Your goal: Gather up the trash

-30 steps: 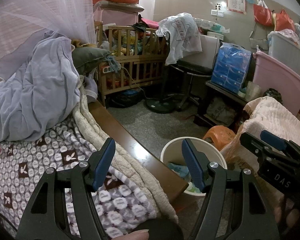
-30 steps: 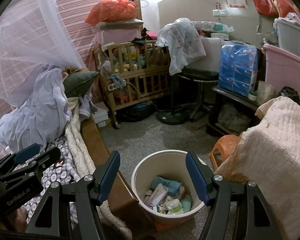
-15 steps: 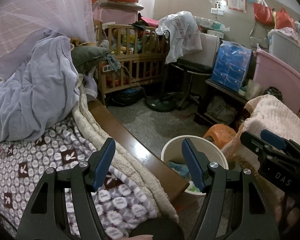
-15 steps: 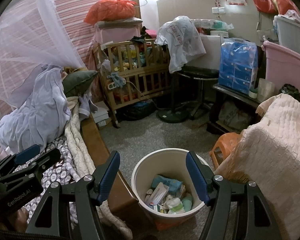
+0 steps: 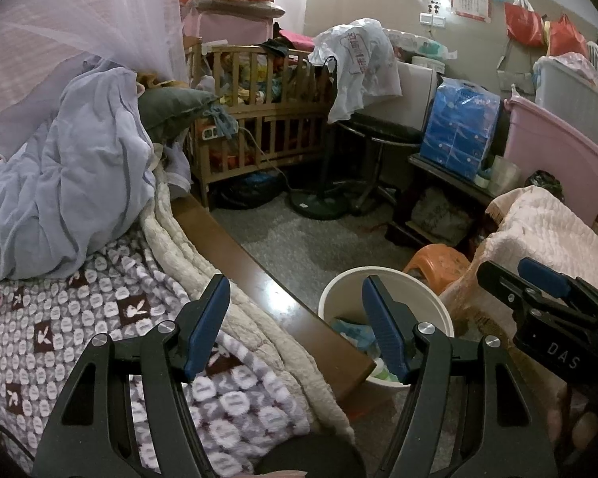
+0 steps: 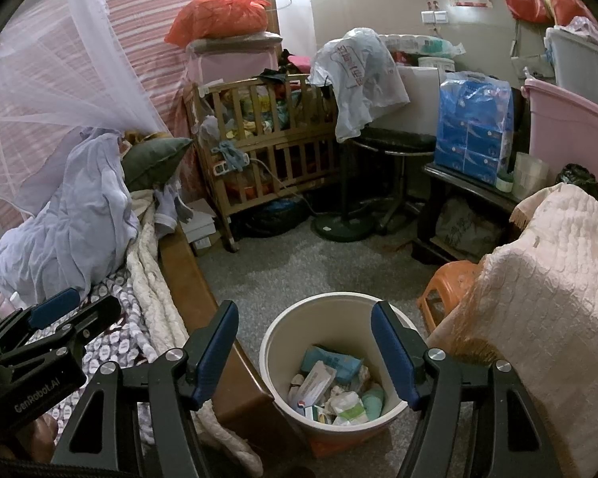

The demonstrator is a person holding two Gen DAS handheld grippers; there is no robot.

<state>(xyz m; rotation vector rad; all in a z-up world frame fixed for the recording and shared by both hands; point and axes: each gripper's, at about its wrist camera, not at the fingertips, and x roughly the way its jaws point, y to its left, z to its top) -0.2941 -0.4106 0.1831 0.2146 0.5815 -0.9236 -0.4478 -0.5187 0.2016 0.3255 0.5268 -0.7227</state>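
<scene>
Currently both grippers stand with their jaws apart and nothing between the blue pads. The right gripper [image 6: 303, 354] looks down over the trash bucket [image 6: 277, 348], a cream round pail on the grey floor, so the bucket shows between its two fingers and a little beyond the tips, not touched. The left gripper [image 5: 295, 328] points more over the bed edge; in its view the same trash bucket [image 5: 341, 283] lies to the right, behind the right finger, beside the wooden bed frame [image 5: 259, 279].

Inside the bucket I see the trash [image 6: 331, 382]: a teal soft packet, a white flat box with a red mark, crumpled tissue and a pale green piece. These things look light and soft or thin; I judge they crush easily and do not break. A packet film may slip between the pads, so a hold across the middle of its flat sides seems safer than on a corner. The bucket itself looks like stiff plastic with a thin rim, and it is about half full, so probably light; the near rim is the natural place to pinch it.

Farther out, the patterned blanket [image 5: 99, 318] covers the bed on the left, an orange stool [image 6: 446, 283] stands just right of the bucket, and a wooden crib [image 6: 267, 139] is at the far wall. Whether loose trash lies on the bed or floor, I cannot tell.
</scene>
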